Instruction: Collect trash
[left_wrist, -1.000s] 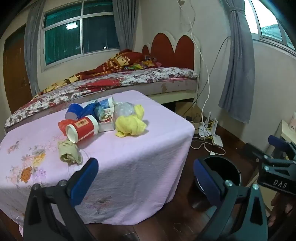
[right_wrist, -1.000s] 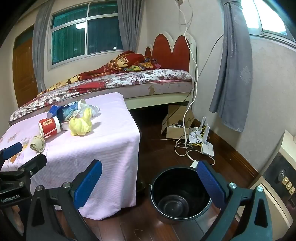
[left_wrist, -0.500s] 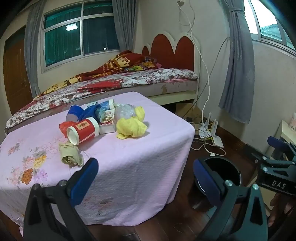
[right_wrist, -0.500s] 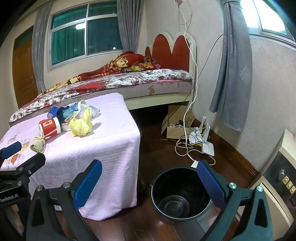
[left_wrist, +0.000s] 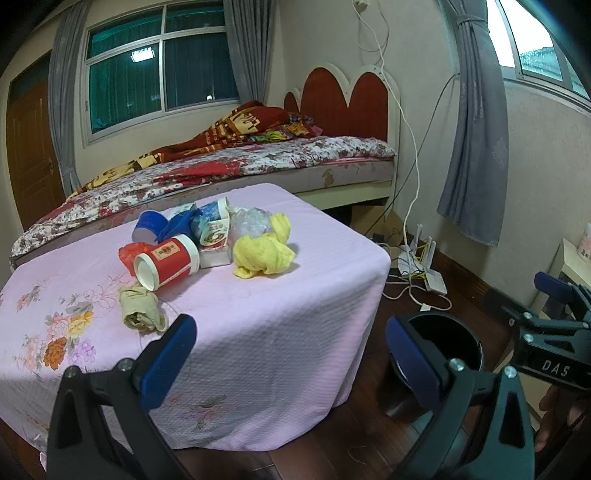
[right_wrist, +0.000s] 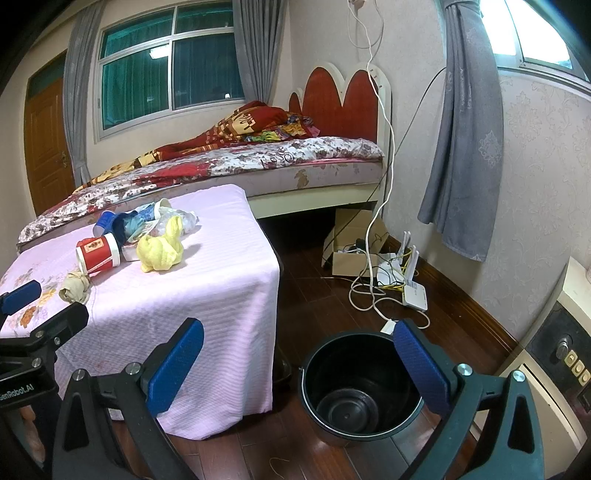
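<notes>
While both tools are hovering short of the table, the left gripper (left_wrist: 284, 354) is facing the trash pile (left_wrist: 207, 247) and is sitting nearer to it, jaws spread wide and holding nothing. The right gripper (right_wrist: 295, 362) is likewise gaping and empty, and is hanging above the black bucket (right_wrist: 358, 387) on the floor. The crumpled beige wad (left_wrist: 140, 310) is lying closest, ahead and left; the red cup (left_wrist: 166, 262) is lying on its side, mouth toward the camera. Soft pink tablecloth (left_wrist: 277, 314) is covering the table; a bed is standing behind.
</notes>
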